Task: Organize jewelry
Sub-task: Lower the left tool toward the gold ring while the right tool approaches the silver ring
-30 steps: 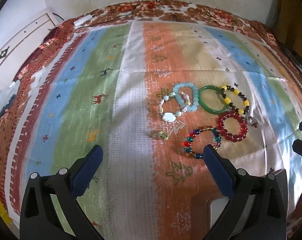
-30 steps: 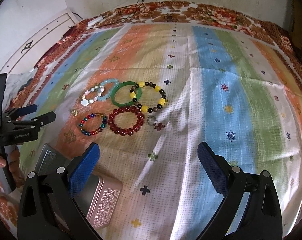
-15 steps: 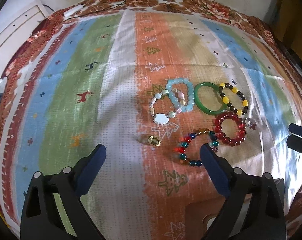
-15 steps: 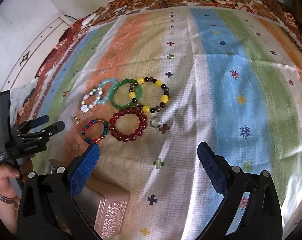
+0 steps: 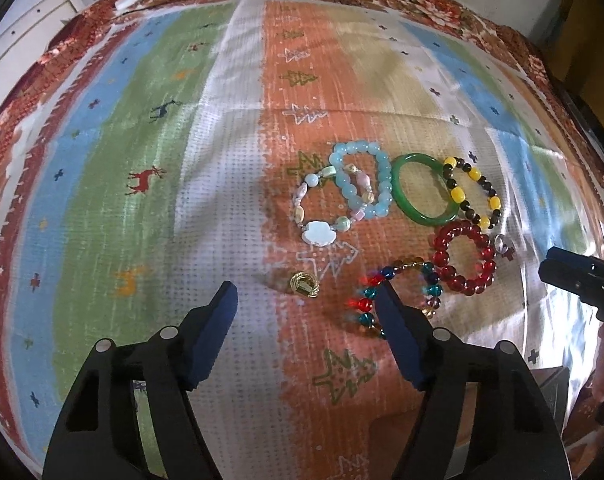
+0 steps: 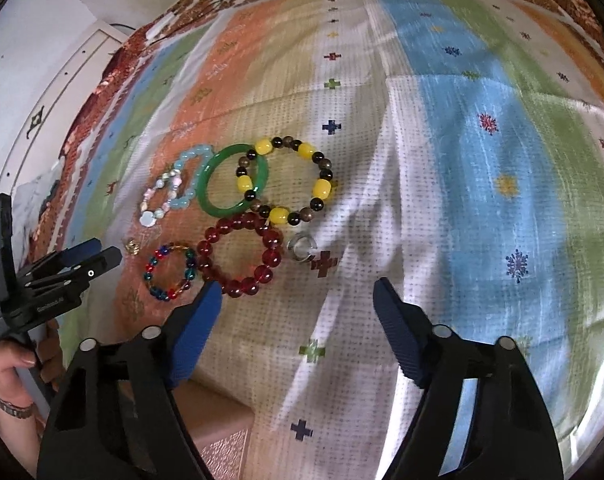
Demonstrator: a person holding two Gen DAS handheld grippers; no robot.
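Several bracelets lie in a cluster on the striped cloth (image 5: 142, 160): a pale blue one (image 5: 362, 178), a green bangle (image 5: 426, 188), a yellow-and-dark beaded one (image 5: 472, 190), a red one (image 5: 464, 258) and a multicolour one (image 5: 398, 292). A gold ring (image 5: 304, 285) lies between the tips of my left gripper (image 5: 306, 292). Its jaws are closing and the pads do not touch the ring. A silver ring (image 6: 302, 247) lies just ahead of my right gripper (image 6: 298, 292). These jaws are closing too, with nothing between them.
A pink metal box (image 6: 218, 420) sits on the cloth (image 6: 482, 160) under my right gripper's left finger. A person's hand (image 6: 10, 364) holds the left gripper (image 6: 90, 258) at the left. A white wall and a panel border the cloth's far left side.
Both grippers have come down and closer to the jewelry, which now looks larger. The jaws of both stand narrower than before. No jewelry has moved.
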